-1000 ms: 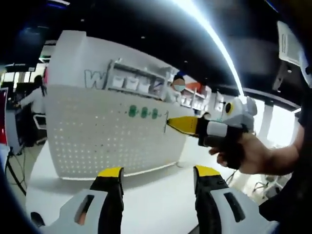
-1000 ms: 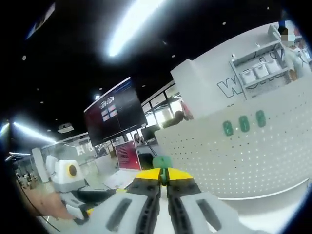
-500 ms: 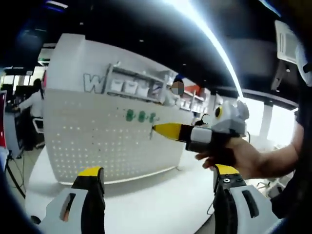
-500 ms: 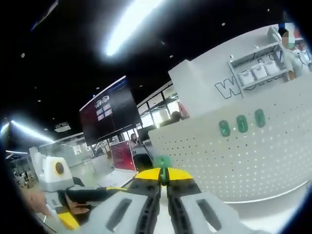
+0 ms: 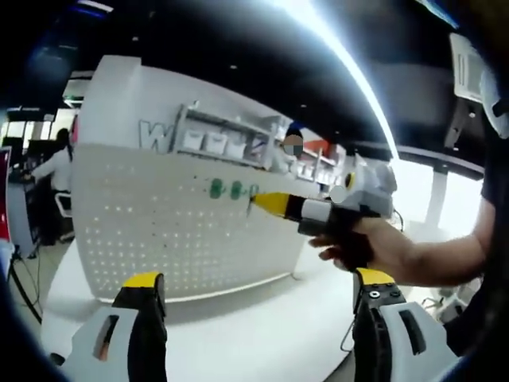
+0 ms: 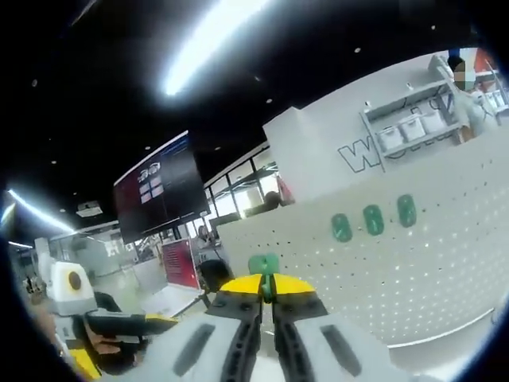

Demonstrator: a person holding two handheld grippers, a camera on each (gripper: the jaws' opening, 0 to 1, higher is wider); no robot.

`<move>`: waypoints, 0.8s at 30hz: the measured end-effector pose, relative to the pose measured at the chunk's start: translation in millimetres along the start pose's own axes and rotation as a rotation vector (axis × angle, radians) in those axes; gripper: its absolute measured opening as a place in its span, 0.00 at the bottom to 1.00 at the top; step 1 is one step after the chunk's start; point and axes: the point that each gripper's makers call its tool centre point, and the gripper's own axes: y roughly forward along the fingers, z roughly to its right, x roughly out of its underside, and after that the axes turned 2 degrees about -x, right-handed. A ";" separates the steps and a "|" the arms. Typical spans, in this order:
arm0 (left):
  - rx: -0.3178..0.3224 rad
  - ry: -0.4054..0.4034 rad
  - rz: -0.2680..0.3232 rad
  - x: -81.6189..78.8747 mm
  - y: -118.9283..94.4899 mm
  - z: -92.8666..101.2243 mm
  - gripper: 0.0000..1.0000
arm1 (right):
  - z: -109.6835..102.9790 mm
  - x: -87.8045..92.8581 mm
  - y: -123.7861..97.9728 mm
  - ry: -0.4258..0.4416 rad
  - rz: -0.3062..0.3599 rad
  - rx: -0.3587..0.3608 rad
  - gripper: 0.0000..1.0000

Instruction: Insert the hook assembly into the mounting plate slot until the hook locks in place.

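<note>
- White perforated metal makes the mounting plate (image 5: 183, 231), a curved pegboard standing upright on the white worktop (image 5: 254, 326), ahead of the left gripper (image 5: 254, 290), whose two yellow-tipped fingers are spread wide with nothing between them.
- Three green oval hooks (image 5: 235, 189) sit in a row on the plate, just left of the right gripper's fingertips.
- The right gripper (image 6: 267, 288) has its fingers clenched on one green hook assembly (image 6: 263, 265), its rounded plastic head showing above the fingertips, apart from the plate.
</note>
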 end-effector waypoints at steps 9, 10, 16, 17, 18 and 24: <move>-0.001 -0.017 -0.025 8.2 4.9 -0.4 1.00 | 46.4 -4.5 10.6 -0.066 0.000 0.067 0.01; -0.001 -0.016 -0.026 8.4 5.4 -0.5 1.00 | 54.1 -8.0 10.5 -0.074 0.009 0.090 0.01; 0.015 -0.002 -0.053 12.5 8.4 0.6 1.00 | 77.2 -24.9 10.8 -0.113 0.052 0.150 0.01; 0.015 -0.002 -0.056 13.1 8.5 0.0 1.00 | 82.1 -26.8 10.9 -0.125 0.052 0.160 0.01; 0.014 -0.003 -0.055 13.2 8.5 -0.3 1.00 | 85.5 -28.6 10.7 -0.131 0.055 0.168 0.01; 0.007 -0.014 -0.072 18.7 7.7 -3.7 1.00 | 111.9 -42.4 5.6 -0.159 0.083 0.236 0.01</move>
